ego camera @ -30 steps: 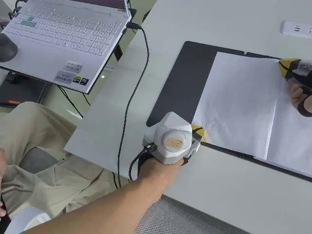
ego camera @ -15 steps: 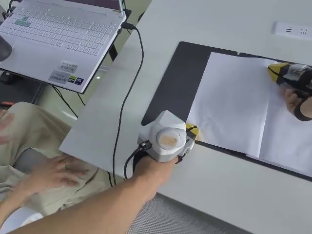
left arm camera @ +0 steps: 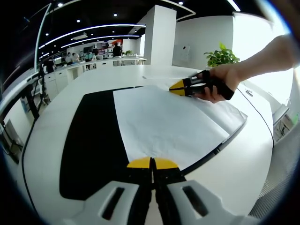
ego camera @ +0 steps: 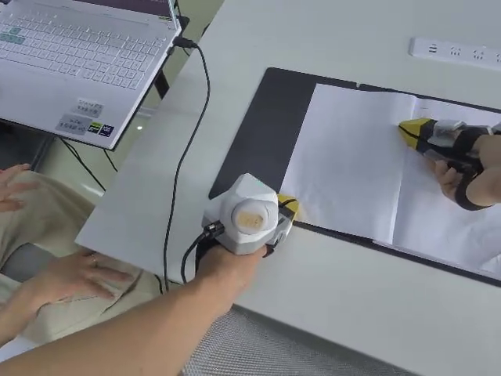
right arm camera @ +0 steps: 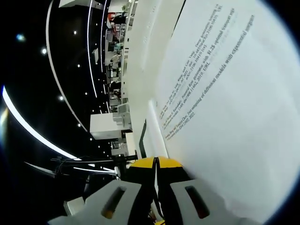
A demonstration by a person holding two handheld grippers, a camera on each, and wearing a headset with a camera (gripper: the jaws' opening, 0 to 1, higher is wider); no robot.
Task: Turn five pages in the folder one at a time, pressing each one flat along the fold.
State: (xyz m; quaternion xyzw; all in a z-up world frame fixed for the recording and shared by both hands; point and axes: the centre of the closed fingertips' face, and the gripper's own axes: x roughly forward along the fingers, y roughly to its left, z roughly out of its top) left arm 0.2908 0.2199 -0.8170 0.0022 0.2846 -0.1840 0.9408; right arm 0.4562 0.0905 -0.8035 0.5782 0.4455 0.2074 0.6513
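Note:
A black folder [ego camera: 262,141] lies open on the white table, with a white page [ego camera: 344,168] turned flat onto its left half. My left gripper [ego camera: 288,207] is shut, its yellow tips resting at the page's near left corner; in the left gripper view the left gripper [left arm camera: 151,163] meets the page [left arm camera: 164,122] at its edge. My right gripper [ego camera: 405,129] is shut and sits on the paper at the fold, near the folder's far end. From its own view the right gripper [right arm camera: 156,163] lies against a printed page [right arm camera: 225,93].
An open laptop [ego camera: 70,55] stands on a lower stand to the left, and its black cable [ego camera: 184,157] runs across the table's left edge. A white power strip [ego camera: 454,53] lies at the back right. A person's hand [ego camera: 78,270] rests on a lap below the table.
The camera has shifted, so everything sits further left. My right gripper has slid a little down along the fold. The left gripper stays at the page corner.

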